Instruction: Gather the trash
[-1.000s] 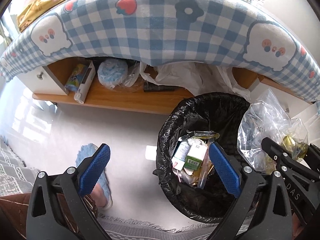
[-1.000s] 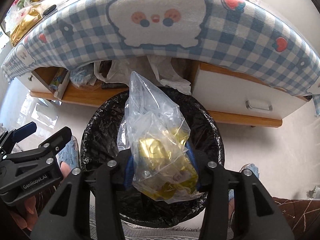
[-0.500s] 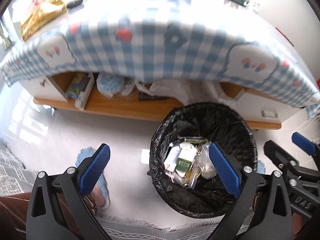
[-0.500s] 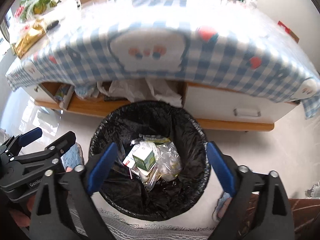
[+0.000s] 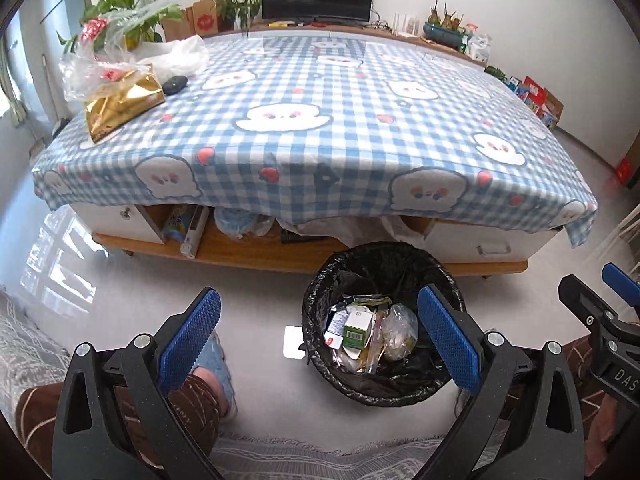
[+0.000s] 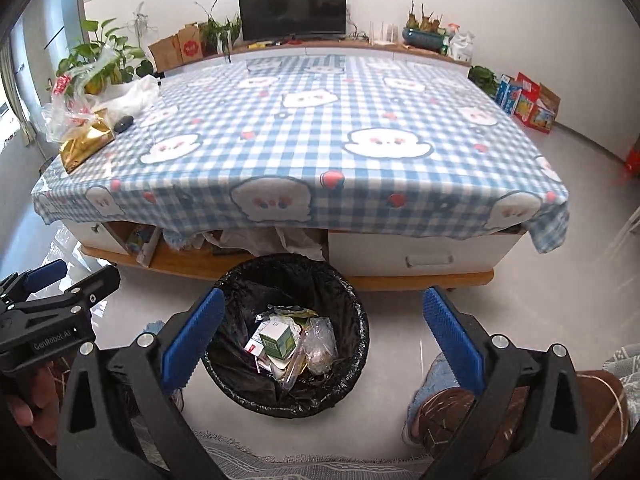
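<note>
A black-lined trash bin (image 5: 444,276) (image 6: 352,292) stands on the floor in front of the low table. Inside lie a green carton (image 5: 357,328) (image 6: 277,341), a clear plastic bag (image 5: 400,330) (image 6: 320,344) and other wrappers. A gold snack bag (image 5: 120,104) (image 6: 82,145) and clear plastic bags (image 5: 86,68) (image 6: 68,114) lie at the table's far left corner. My left gripper (image 5: 320,340) is open and empty, above and before the bin. My right gripper (image 6: 320,336) is open and empty over the bin.
A blue checked cloth covers the table (image 5: 340,128) (image 6: 340,140). A dark small object (image 5: 175,84) lies by the gold bag. The shelf under the table (image 5: 240,252) holds boxes and bags. A white card (image 5: 293,342) lies on the floor by the bin. My slippered feet (image 5: 216,364) are near.
My right gripper opened and dropped the clear bag with gold wrappers into the bin. Both grippers rose and pulled back, so the whole tabletop shows now.
</note>
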### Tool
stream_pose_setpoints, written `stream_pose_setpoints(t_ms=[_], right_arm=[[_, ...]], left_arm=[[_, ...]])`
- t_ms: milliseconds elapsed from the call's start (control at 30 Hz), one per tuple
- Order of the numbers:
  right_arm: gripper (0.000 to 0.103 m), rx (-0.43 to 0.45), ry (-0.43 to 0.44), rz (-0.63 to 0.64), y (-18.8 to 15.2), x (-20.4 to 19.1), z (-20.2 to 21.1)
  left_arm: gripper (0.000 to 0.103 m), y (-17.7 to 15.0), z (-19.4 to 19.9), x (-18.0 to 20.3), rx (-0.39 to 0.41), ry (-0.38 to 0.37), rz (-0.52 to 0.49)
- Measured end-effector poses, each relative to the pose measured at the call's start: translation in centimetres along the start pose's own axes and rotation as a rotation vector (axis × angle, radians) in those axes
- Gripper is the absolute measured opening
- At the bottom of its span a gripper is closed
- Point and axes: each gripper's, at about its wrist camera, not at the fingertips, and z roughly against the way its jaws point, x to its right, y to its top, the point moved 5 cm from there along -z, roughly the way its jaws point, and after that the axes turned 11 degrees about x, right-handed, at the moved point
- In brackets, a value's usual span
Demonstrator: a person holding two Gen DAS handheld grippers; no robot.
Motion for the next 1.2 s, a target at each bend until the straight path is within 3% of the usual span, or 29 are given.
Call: stream_pose_setpoints(t_ms=[267,1200], right_arm=[[0.095,-0.002,0.016,-0.015,-0.3,0.2,1.3],[0.095,-0.02,0.01,-0.022,-0.9,0.5,-0.1]], left_arm=[[0.097,0.1,2.9,0.9,0.04,-0.038,-0.023],[0.097,-0.5,1.1,1.7,0.009,-0.055,-0.041]])
